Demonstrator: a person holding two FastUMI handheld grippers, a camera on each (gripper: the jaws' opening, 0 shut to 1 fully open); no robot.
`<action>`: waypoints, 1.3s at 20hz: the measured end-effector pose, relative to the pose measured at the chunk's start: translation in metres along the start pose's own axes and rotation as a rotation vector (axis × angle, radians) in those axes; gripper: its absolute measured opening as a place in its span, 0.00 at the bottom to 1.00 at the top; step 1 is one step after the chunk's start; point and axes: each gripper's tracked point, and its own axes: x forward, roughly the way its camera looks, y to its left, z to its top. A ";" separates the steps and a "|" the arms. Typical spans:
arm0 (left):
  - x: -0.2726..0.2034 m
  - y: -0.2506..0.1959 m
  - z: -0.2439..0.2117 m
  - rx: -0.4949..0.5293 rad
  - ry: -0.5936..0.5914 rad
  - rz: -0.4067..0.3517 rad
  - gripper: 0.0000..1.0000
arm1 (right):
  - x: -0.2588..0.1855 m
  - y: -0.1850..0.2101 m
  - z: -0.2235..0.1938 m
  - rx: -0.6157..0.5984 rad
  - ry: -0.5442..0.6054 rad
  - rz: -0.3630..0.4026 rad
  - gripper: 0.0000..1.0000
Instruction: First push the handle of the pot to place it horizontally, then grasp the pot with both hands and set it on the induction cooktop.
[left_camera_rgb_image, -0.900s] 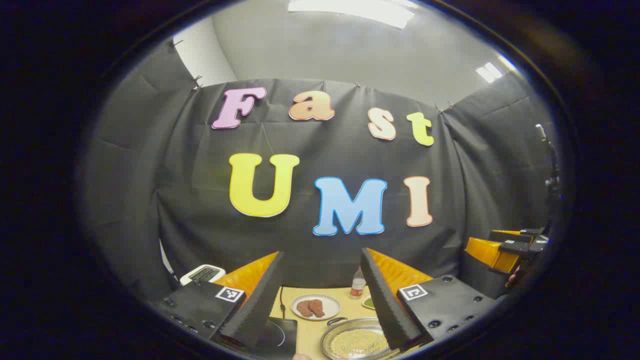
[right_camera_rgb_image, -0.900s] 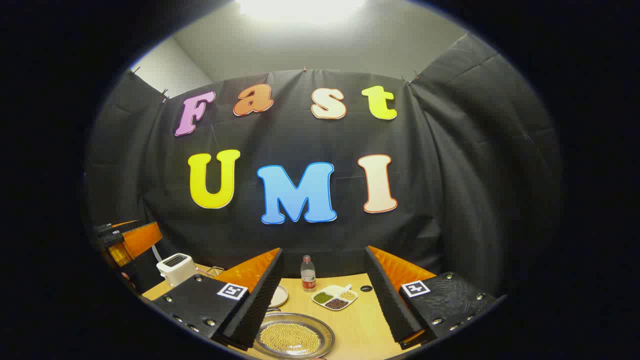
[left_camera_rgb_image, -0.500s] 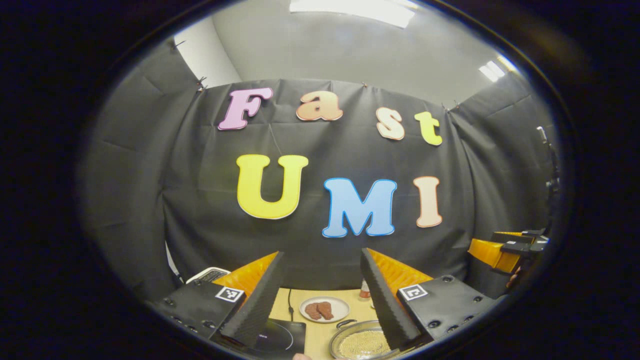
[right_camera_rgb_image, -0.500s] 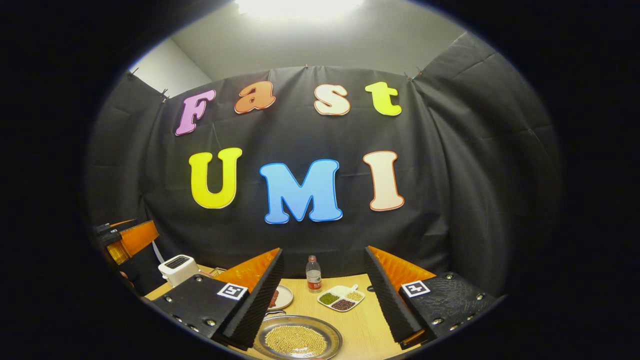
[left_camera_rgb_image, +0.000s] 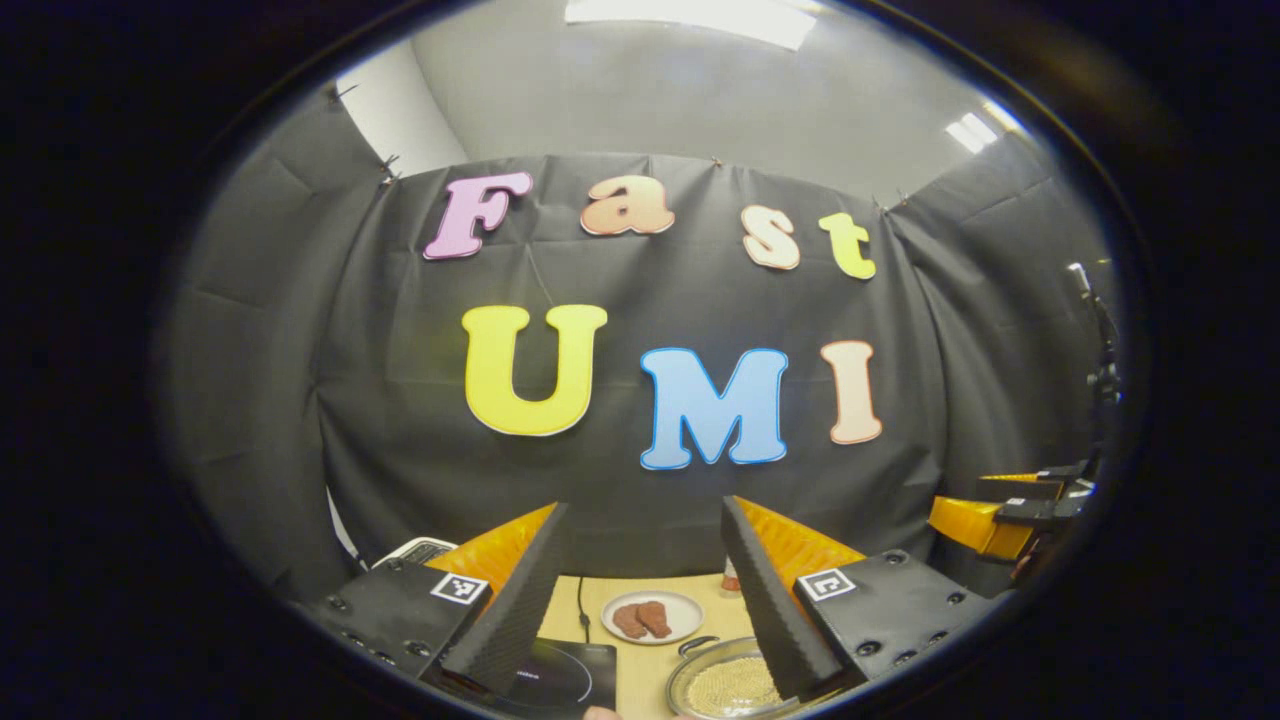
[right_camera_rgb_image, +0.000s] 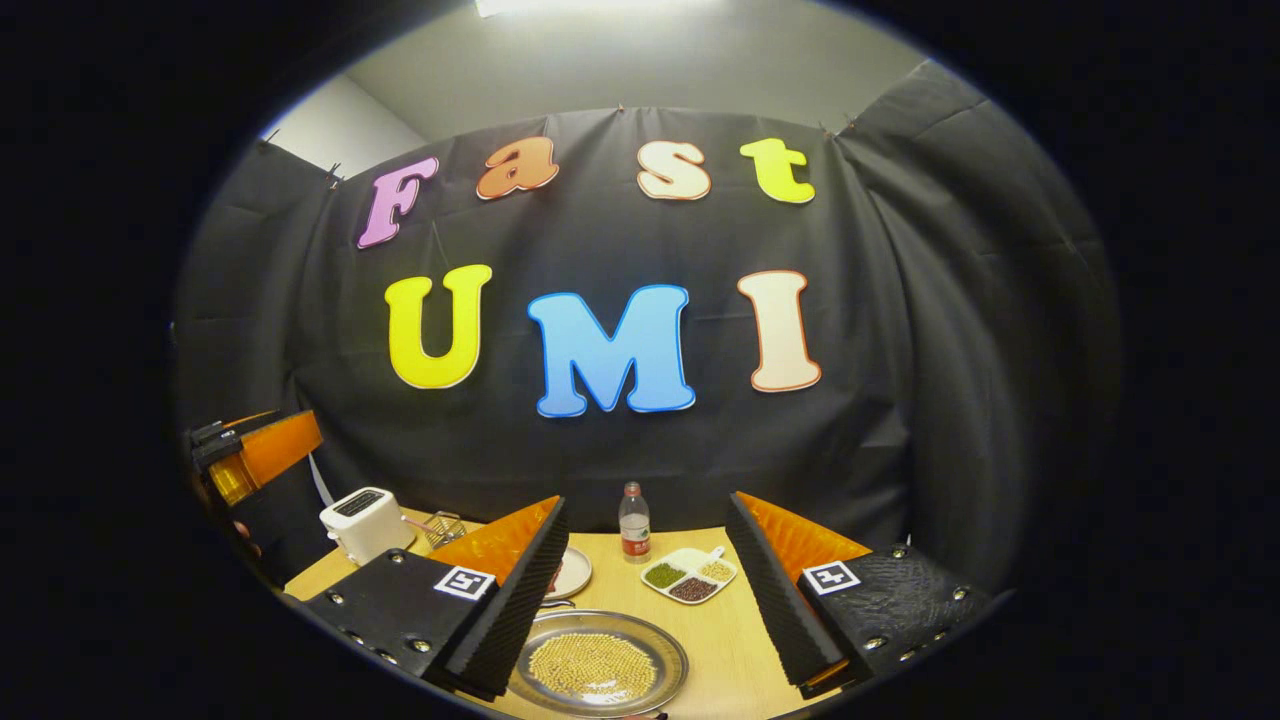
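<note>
Right gripper view | pot (right_camera_rgb_image: 597, 667): yellow beans | both tongs (right_camera_rgb_image: 640, 600) (left_camera_rgb_image: 640, 600) spread, empty

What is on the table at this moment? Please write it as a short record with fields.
pot: shallow metal pot of yellow grains, near edge of table
cooktop: black, left of the pot
plate: with brown food
bottle: upright at the back
dish: divided dish, three kinds of grains
toaster: white, back left
left gripper: jaws open, empty
right gripper: jaws open, empty

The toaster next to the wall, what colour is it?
The toaster is white with a dark top, clearest in the right gripper view.
</note>
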 end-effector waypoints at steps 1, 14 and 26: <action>-0.001 -0.002 -0.002 0.002 0.002 -0.006 0.98 | 0.001 0.001 -0.007 0.002 0.020 0.009 0.96; -0.015 0.001 -0.026 -0.003 0.055 -0.012 0.95 | -0.032 0.033 -0.168 -0.010 0.437 0.166 0.92; -0.024 0.022 -0.035 -0.018 0.070 0.040 0.95 | -0.063 0.058 -0.284 0.002 0.789 0.266 0.05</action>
